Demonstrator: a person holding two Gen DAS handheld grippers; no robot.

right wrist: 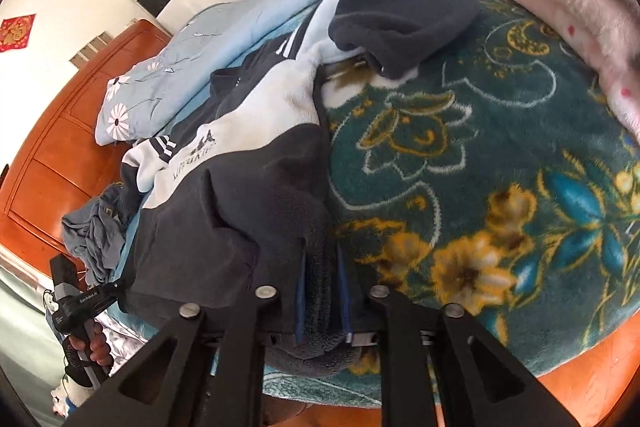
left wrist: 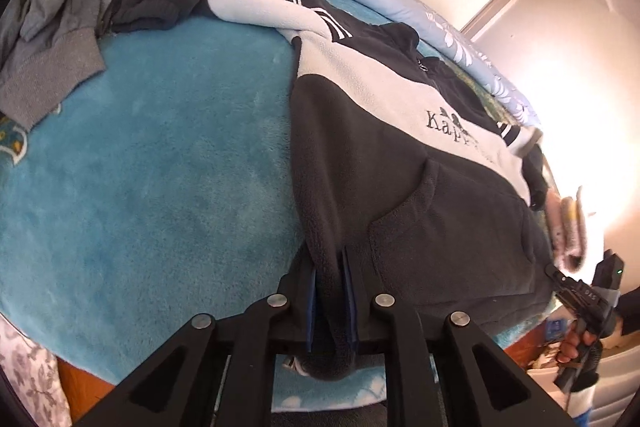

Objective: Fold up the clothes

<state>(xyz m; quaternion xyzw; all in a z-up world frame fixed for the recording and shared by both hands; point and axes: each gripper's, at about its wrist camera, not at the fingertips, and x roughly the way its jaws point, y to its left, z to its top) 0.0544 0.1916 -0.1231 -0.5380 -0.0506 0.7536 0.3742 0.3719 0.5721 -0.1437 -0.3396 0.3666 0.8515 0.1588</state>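
A black and light-grey fleece hoodie (left wrist: 400,163) with a "Kappa" logo lies spread on the blue blanket (left wrist: 160,167). My left gripper (left wrist: 330,267) is shut on its bottom hem at one corner. My right gripper (right wrist: 322,259) is shut on the hem at the other corner, where the hoodie (right wrist: 240,195) lies beside the teal floral blanket (right wrist: 500,147). One sleeve (right wrist: 400,15) lies folded at the far side. The other hand-held gripper shows at the right edge of the left wrist view (left wrist: 588,303) and at the lower left of the right wrist view (right wrist: 80,303).
A grey sweater (left wrist: 60,39) lies crumpled at the far left of the bed. A light blue floral duvet (right wrist: 224,39) is bunched along the far side. A folded pink-white blanket (right wrist: 580,7) sits at the right. A wooden headboard (right wrist: 68,131) stands behind.
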